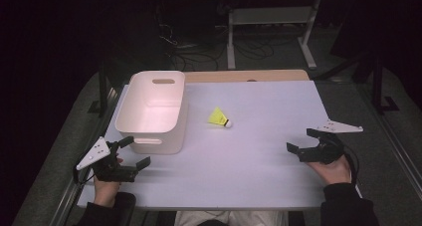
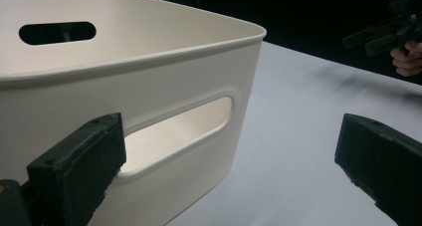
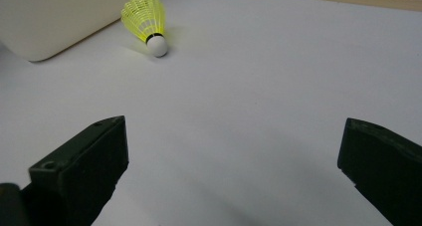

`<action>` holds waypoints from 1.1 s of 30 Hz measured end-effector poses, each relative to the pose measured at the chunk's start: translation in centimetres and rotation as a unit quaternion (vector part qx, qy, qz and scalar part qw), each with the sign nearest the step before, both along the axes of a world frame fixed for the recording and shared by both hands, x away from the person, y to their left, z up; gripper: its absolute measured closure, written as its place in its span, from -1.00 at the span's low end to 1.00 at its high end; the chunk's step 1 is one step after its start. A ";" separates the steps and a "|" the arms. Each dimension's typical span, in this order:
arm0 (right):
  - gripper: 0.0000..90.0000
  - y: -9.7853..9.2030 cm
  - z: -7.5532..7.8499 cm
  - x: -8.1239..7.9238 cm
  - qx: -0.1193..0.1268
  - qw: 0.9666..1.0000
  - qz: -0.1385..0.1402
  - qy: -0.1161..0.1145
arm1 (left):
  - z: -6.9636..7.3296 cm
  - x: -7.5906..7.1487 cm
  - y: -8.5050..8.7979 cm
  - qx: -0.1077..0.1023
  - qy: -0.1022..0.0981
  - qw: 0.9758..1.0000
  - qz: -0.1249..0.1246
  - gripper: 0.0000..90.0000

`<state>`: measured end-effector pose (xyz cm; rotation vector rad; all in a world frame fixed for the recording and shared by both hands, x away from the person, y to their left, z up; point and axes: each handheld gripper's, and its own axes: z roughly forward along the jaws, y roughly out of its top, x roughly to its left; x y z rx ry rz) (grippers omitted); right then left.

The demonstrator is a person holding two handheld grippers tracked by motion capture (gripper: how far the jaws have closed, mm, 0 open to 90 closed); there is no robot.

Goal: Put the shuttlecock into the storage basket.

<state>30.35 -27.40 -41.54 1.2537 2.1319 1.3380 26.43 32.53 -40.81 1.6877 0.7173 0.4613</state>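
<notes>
Both grippers, left [image 1: 133, 154] and right [image 1: 300, 142], are spread and empty. Your right one could knock the shuttlecock [image 1: 219, 117], mid-tabletop beside the bin [image 1: 152, 111], rolling away.

Smooth matt plastic bin [image 1: 154, 111]; plastic-looking yellow shuttlecock [image 1: 219, 117]; matt tabletop [image 1: 268, 136]

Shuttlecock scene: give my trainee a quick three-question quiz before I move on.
1. True or false: the yellow shuttlecock lies inside the white bin.
2. Which gripper is nearer the bin? A) left gripper B) right gripper
3. How do the right gripper's jaws stand, and is anything between them?

Key
1. False; it lies on the table, beside the bin and apart from it.
2. A; the left gripper view shows the bin's handle slot just ahead.
3. Wide open, nothing between them.
</notes>
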 end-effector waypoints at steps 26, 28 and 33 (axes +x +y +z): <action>-1.00 1.4 0.3 0.0 -0.025 0.999 0.022 0.013 | 0.0 -0.2 0.0 -0.006 -0.001 1.000 -0.011 -1.00; -1.00 1.6 0.3 0.1 -0.024 0.999 0.027 0.016 | 0.0 -0.2 0.0 -0.005 -0.002 1.000 -0.010 -1.00; -1.00 2.1 0.5 0.5 -0.026 0.999 0.038 0.025 | 0.1 -0.3 0.1 -0.008 -0.005 1.000 -0.006 -1.00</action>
